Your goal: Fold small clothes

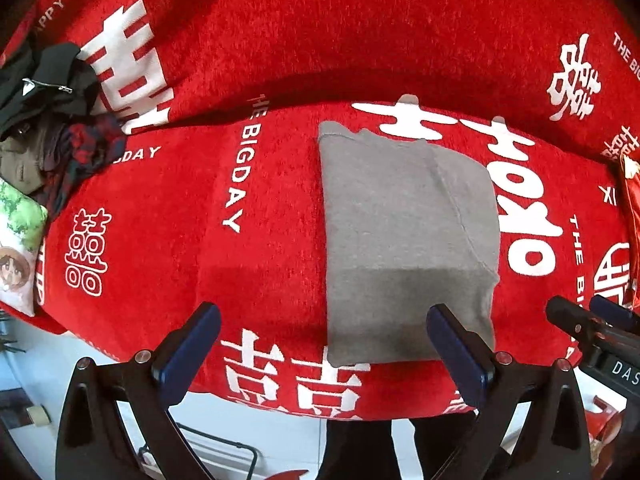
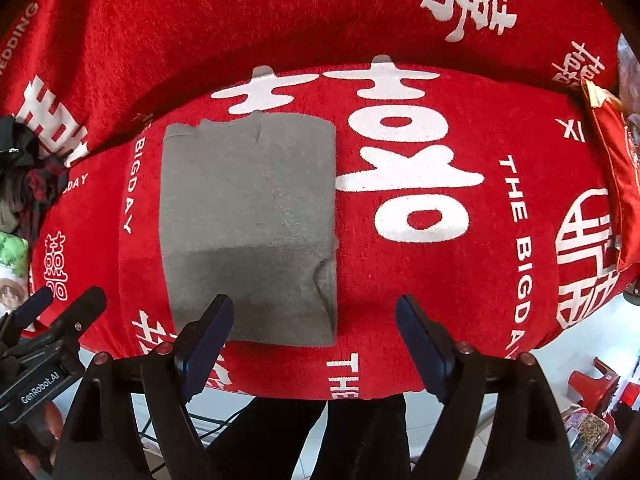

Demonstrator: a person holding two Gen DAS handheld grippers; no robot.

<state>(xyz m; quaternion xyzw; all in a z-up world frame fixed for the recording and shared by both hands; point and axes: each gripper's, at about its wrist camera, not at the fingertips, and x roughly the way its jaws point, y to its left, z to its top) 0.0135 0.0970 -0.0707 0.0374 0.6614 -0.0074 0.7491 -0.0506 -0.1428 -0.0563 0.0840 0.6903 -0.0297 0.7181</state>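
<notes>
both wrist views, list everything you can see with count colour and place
grey garment: one, grey, folded into a rectangle, flat on the red cover, nothing gripping it
red cover: one, red with white characters and lettering, spread over the seat and backrest
clothes pile: one heap, black, dark plaid and brownish, far left of the cover
printed cushion: one, green and white, left edge below the pile
red cushion: one, red, right edge of the cover
red stool: one, red, on the floor at lower right
left gripper: one, black with blue pads, open, above the garment's near edge
right gripper: one, black with blue pads, open, holding nothing
person's legs: dark trousers, below the cover's front edge
</notes>
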